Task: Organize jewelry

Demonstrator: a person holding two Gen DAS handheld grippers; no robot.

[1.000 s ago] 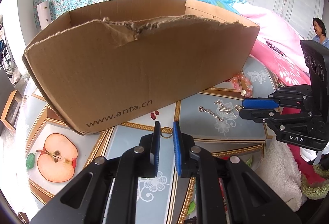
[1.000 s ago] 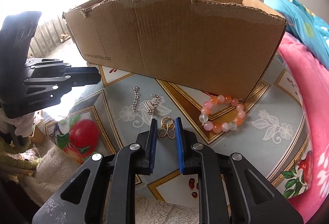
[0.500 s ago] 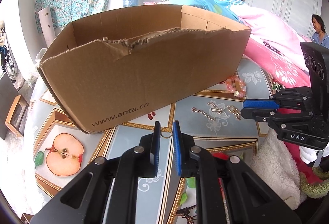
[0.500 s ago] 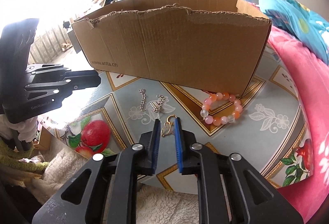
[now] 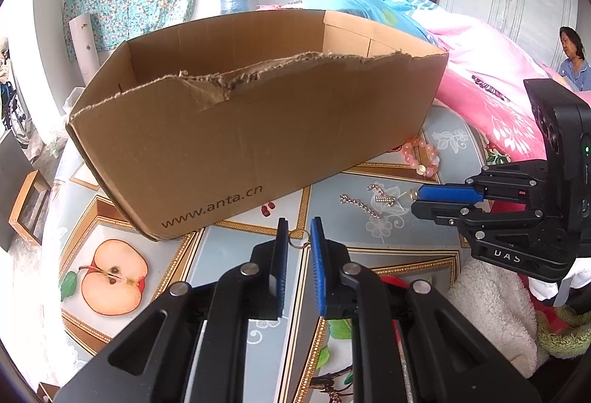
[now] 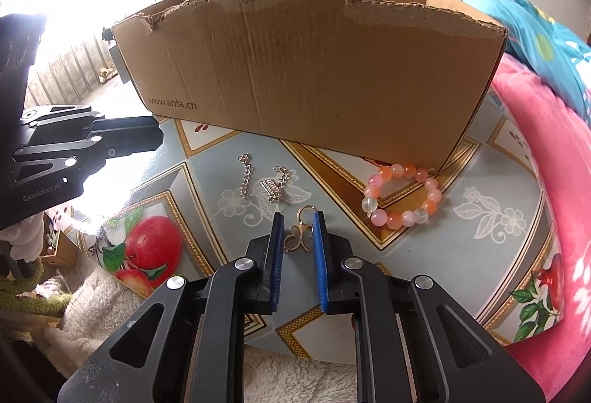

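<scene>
On the desk (image 6: 491,218) with its glossy fruit-and-leaf printed cover stood the torn-rimmed corrugated cardboard box (image 6: 314,70), and, as far as could be seen, no jewelry lay in it yet, so the sorting looked barely begun. In front of it lay a bracelet of smooth pink and orange beads (image 6: 402,194) and a thin silver link chain (image 6: 260,181). The right hand-held gripper (image 6: 298,236) was clamped lightly on a gold butterfly-shaped wire charm (image 6: 299,235), and the left hand-held gripper (image 5: 297,242) pinched a small gold ring (image 5: 297,239).

The tall cardboard box (image 6: 310,70) walls off the far side; the tablecloth (image 6: 491,229) before it lies open.
</scene>
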